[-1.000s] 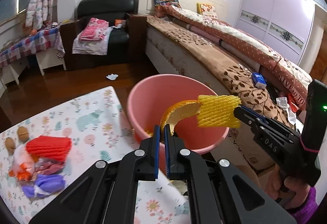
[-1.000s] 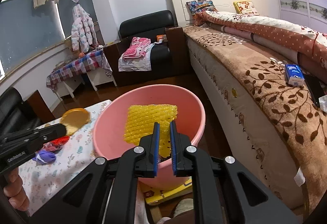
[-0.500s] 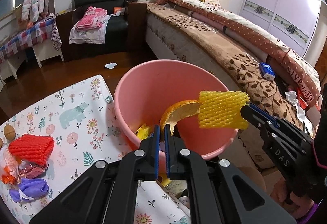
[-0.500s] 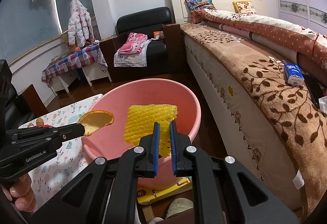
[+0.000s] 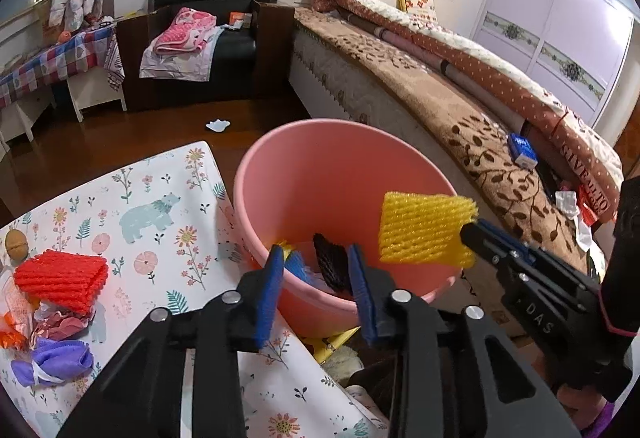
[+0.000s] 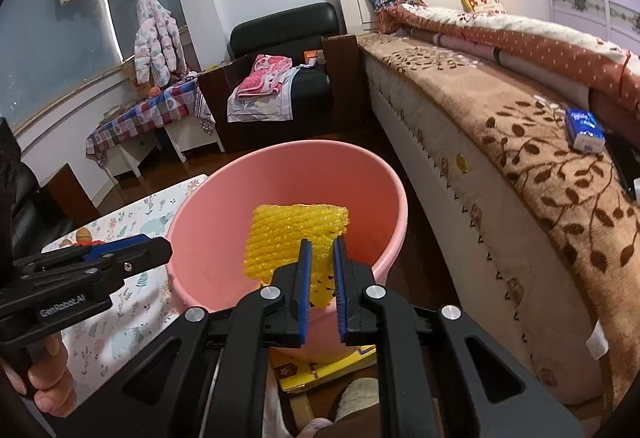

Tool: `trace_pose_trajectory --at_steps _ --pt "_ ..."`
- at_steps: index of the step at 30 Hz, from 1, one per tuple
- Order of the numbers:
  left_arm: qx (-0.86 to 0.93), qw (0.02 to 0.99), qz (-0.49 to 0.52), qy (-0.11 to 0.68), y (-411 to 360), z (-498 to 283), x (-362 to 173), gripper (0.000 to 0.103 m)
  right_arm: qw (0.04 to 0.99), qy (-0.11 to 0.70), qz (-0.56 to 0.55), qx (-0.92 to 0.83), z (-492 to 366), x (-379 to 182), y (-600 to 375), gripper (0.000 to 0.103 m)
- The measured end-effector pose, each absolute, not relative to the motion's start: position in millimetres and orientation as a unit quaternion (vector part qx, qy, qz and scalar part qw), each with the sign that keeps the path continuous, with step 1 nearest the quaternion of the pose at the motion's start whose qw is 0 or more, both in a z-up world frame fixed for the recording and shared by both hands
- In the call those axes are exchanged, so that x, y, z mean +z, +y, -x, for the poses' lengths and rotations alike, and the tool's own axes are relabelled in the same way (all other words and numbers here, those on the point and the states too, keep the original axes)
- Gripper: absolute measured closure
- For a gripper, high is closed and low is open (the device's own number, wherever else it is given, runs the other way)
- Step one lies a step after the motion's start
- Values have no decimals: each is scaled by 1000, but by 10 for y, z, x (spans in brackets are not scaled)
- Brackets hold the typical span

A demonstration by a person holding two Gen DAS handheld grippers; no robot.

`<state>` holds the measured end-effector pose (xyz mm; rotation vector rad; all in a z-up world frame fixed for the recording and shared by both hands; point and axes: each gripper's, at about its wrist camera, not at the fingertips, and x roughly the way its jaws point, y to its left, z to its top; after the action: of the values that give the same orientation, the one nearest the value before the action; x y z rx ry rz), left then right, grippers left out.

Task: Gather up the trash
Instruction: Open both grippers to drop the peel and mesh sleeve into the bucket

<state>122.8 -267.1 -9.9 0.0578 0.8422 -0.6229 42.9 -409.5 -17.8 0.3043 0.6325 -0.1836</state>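
A pink bucket (image 5: 280, 166) stands beside the floral table (image 5: 168, 198); it also shows in the right wrist view (image 6: 224, 222). My left gripper (image 5: 318, 278) is open and empty over the bucket's near rim. My right gripper (image 6: 320, 266) is shut on a yellow foam net (image 6: 296, 234) and holds it over the bucket; the net also shows in the left wrist view (image 5: 424, 228). Trash lies in the bucket's bottom (image 5: 328, 262). A red foam net (image 5: 62, 280), crumpled paper (image 5: 60, 322) and a purple wad (image 5: 52, 358) lie on the table's left.
A walnut (image 5: 18, 242) sits at the table's left edge. A bed (image 5: 460, 106) runs along the right, with a blue tissue pack (image 5: 522, 150) on it. A black armchair (image 5: 208, 38) with clothes stands behind. A yellow item (image 6: 320, 366) lies under the bucket.
My left gripper has opened and the orange peel it held is gone from its fingers, dropped into the bucket. The right gripper still holds the yellow net over the bucket.
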Motion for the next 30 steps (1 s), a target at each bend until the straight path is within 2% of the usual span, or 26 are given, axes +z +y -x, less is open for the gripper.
trace_pose_trajectory --at_steps 2,4,6,15,30 --pt "-297 866 -25 401 -2644 -1216 -74 69 935 308 -150 -89 -421 -167 -4084 88" --pt "-296 868 -23 398 -2602 -1197 -46 68 937 304 -151 -86 -414 -146 -4065 78" --pt "-295 870 -21 395 -2571 -1181 -20 68 938 301 -150 -84 -400 -129 -4043 76" --pt "-287 881 -14 375 -2347 -1022 135 63 947 280 -136 -72 -273 32 -3874 76" --pt "-228 906 -1 357 -1485 -737 281 63 946 289 -146 14 -196 106 -3221 76"
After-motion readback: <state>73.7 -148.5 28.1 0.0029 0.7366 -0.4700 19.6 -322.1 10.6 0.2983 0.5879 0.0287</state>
